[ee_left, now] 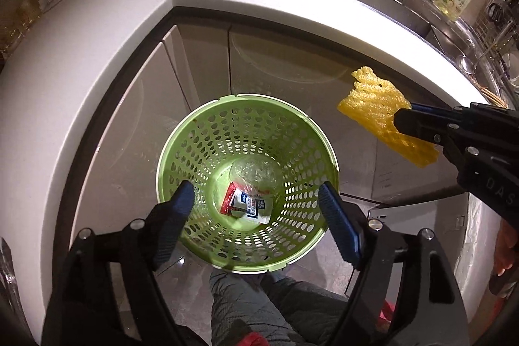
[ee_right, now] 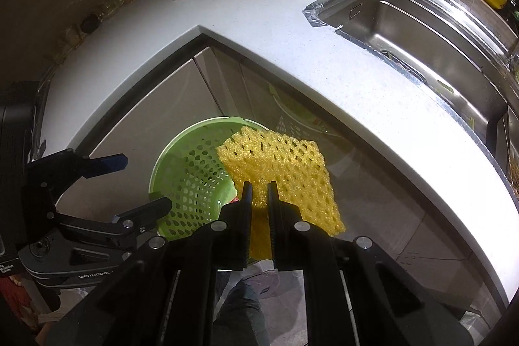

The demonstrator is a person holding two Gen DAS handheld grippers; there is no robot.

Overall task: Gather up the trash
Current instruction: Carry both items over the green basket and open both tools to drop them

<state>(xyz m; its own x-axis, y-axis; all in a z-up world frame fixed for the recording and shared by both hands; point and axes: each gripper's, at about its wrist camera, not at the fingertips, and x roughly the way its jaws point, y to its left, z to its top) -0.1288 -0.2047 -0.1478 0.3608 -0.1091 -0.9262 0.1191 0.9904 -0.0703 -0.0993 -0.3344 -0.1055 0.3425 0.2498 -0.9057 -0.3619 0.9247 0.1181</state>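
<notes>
1. Two stretches of white countertop (ee_right: 292, 54) meet at an inner corner, and we see a steel sink (ee_right: 421, 21) sunk into the right-hand one.
2. Below, we find a green perforated basket (ee_left: 201, 132) on the floor against the cabinet doors (ee_left: 136, 125).
3. We hold our left gripper (ee_left: 256, 200) above the basket, jaws spread wide with nothing between them.
4. Our right gripper (ee_right: 259, 187) is clamped on a yellow foam net (ee_right: 279, 164), which hangs over the basket's right rim.
5. Inside the basket we see a clear plastic wrap (ee_left: 256, 174) and a small printed packet (ee_left: 249, 205).
</notes>
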